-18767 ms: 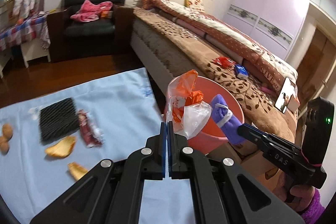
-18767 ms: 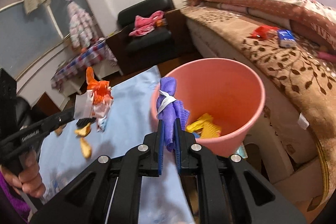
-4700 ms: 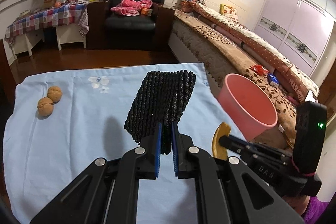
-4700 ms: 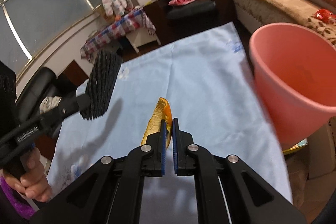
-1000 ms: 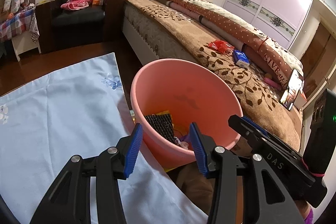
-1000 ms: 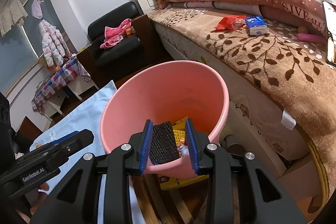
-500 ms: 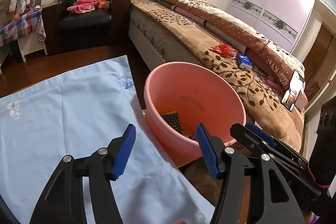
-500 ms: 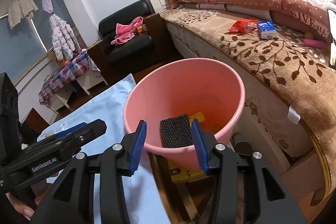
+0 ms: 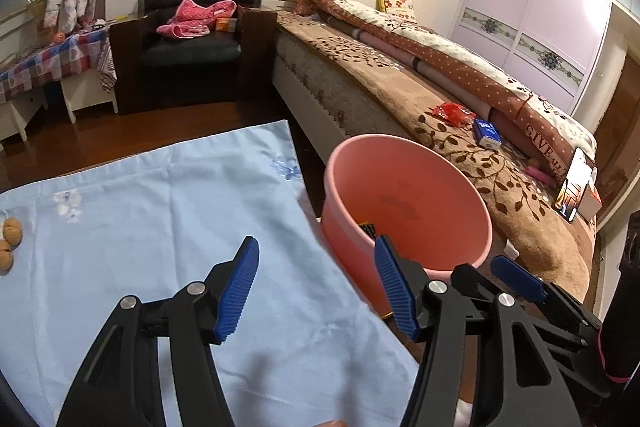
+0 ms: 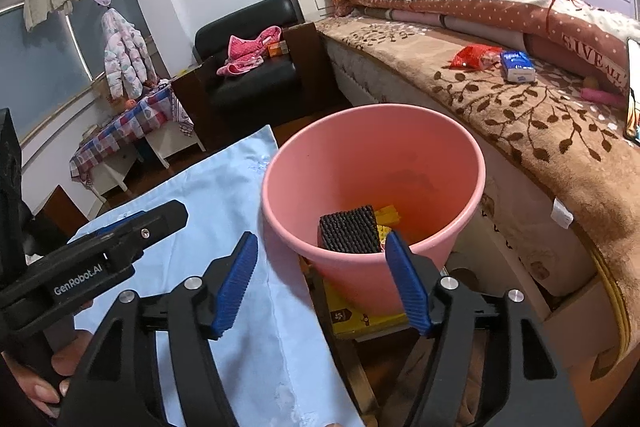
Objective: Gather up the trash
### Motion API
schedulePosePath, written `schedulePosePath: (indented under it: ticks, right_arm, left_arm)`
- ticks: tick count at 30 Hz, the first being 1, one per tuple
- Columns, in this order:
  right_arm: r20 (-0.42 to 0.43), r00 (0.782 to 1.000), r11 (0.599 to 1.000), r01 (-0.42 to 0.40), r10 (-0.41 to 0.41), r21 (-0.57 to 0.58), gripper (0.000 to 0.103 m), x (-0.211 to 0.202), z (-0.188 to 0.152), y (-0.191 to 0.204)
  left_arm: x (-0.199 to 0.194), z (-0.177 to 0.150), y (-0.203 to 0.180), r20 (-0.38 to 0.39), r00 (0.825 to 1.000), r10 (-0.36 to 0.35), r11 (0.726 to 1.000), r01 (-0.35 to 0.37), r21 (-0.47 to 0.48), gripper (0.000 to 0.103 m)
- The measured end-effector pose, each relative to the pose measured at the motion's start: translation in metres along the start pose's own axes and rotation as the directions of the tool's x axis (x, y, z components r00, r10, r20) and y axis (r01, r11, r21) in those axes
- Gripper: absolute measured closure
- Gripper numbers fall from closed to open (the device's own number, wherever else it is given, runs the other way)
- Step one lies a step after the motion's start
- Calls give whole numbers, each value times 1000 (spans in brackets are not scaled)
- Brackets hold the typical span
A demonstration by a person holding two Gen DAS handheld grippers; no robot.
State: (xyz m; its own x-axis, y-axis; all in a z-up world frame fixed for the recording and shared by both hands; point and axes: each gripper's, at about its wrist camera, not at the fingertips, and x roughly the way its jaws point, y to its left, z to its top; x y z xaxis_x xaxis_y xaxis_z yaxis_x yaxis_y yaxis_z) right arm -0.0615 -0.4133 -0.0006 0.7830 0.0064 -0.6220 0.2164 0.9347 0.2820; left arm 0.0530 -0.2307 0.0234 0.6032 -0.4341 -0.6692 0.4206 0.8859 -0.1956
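Observation:
A pink bucket (image 9: 404, 163) (image 10: 372, 131) stands between the light blue cloth (image 9: 160, 219) (image 10: 224, 195) and the bed. Inside it lie a black foam net sleeve (image 10: 349, 229) and yellow scraps (image 10: 390, 217). Two walnuts (image 9: 9, 241) sit at the cloth's left edge. My left gripper (image 9: 318, 287) is open and empty over the cloth's right edge, just short of the bucket. My right gripper (image 10: 326, 281) is open and empty in front of the bucket rim. The right gripper also shows in the left wrist view (image 9: 516, 277), the left gripper in the right wrist view (image 10: 132, 227).
A bed (image 9: 420, 99) with a brown leaf blanket runs along the right, with a red wrapper (image 9: 452, 113), a blue tissue pack (image 9: 487, 133) and a phone (image 9: 576, 183) on it. A black armchair (image 9: 192, 43) stands behind. A yellow box (image 10: 360, 311) lies under the bucket.
Both grippers have drawn back from the bucket toward the cloth and opened wider. The black sleeve stays in the bucket.

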Motion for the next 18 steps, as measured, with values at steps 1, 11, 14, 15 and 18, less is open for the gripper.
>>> schedulePosePath:
  ticks: [1,11,14,15,18]
  right_arm:
    - [4,1000,1000,0,0,-4,36,-1,0,2]
    - [25,1000,999,-15,17,-53,28,-10,-3,26]
    - [30,999,998,-14,16,-61,28,-11,-3,29]
    - [32,999,998,-15,17,-63,28,-12,-4,31]
    - [40,999,997,-15,18,-73,27,-14,-5,34]
  left_arm:
    - [-2,-1,2,4,1000,5,1000,-5,-1,46]
    - [-20,-7,14,37,999,38,999,-38,-6,50]
    - [-25,-10,18,47,998,46,999,-45,-7,50]
    - [-27,-11,19,50,998,48,999,-48,-6,50]
    - [-31,-15,22,58,996,62,998,-62,-2,50]
